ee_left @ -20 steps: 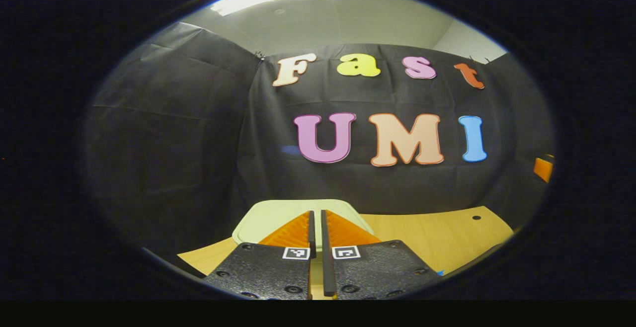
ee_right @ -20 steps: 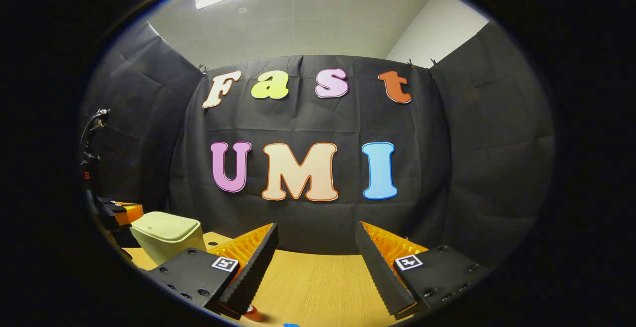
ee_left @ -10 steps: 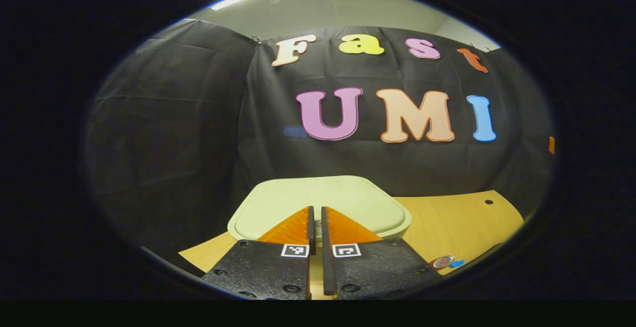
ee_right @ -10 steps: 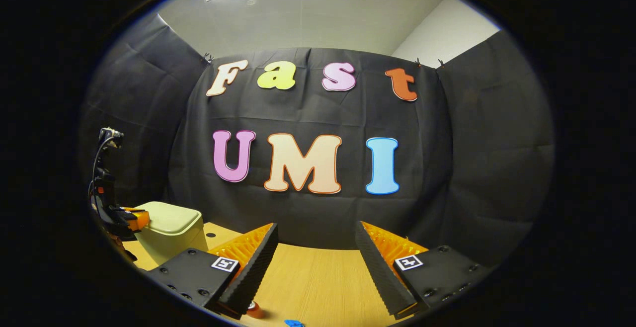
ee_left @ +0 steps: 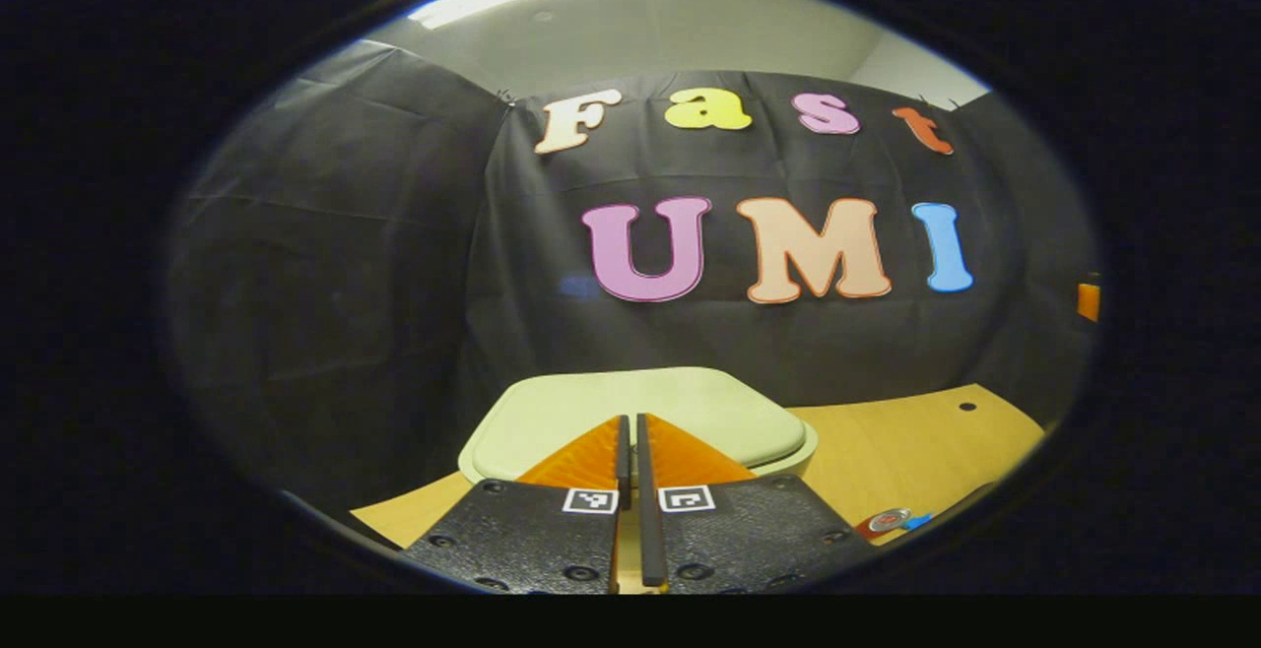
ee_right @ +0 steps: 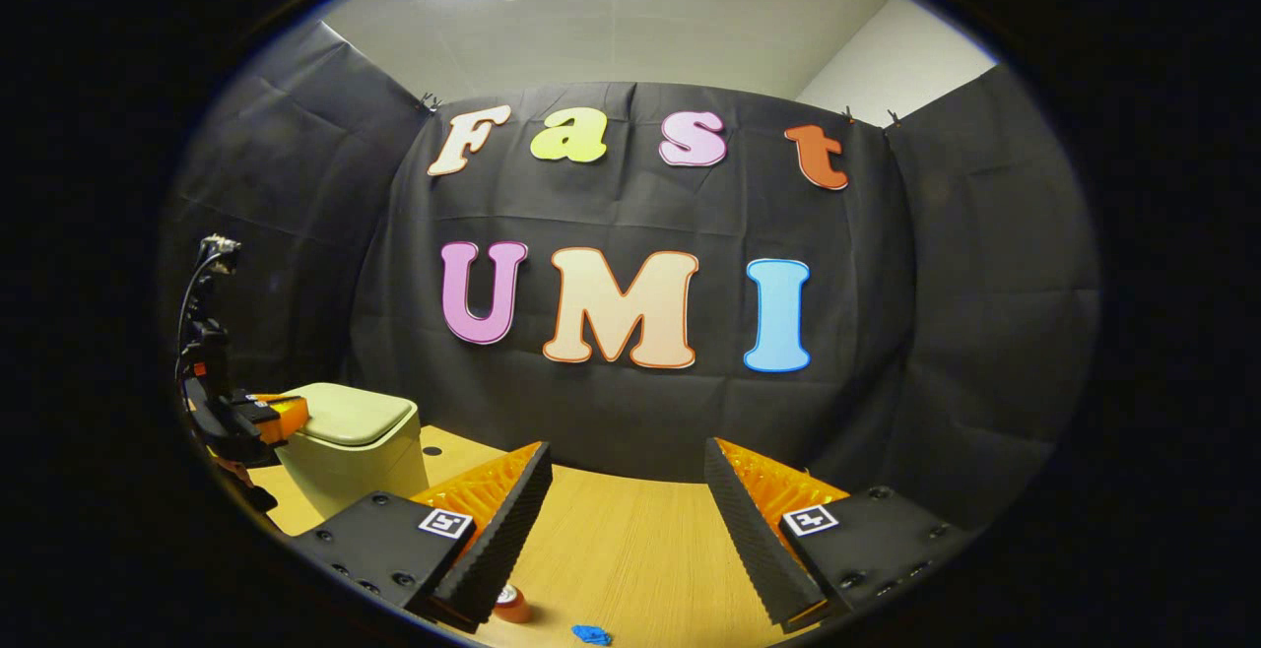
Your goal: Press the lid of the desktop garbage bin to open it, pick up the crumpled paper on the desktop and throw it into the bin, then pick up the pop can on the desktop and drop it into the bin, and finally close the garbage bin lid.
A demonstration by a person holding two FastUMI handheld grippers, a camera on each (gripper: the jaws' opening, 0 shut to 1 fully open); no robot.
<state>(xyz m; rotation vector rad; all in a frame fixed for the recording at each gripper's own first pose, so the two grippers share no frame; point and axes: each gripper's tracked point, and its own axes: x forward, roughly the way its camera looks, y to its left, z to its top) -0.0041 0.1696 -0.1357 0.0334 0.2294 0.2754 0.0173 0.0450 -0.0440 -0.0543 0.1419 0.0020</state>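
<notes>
Pale green plastic bin lid: shut, under left gripper's closed tips, which have lifted slightly since 0.5 s ago; release probably pending. Right gripper: open, empty.

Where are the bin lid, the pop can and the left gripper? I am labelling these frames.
bin lid (ee_left: pixel 640 407): left gripper view, flat top.
pop can (ee_right: pixel 510 604): right gripper view, upper end.
left gripper (ee_left: pixel 630 451): left gripper view, between fingertips.

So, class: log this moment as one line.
phase: lid press | left claw: shut, at bin lid, contact unclear | right claw: open, empty | lid: down | can: on desk
</notes>
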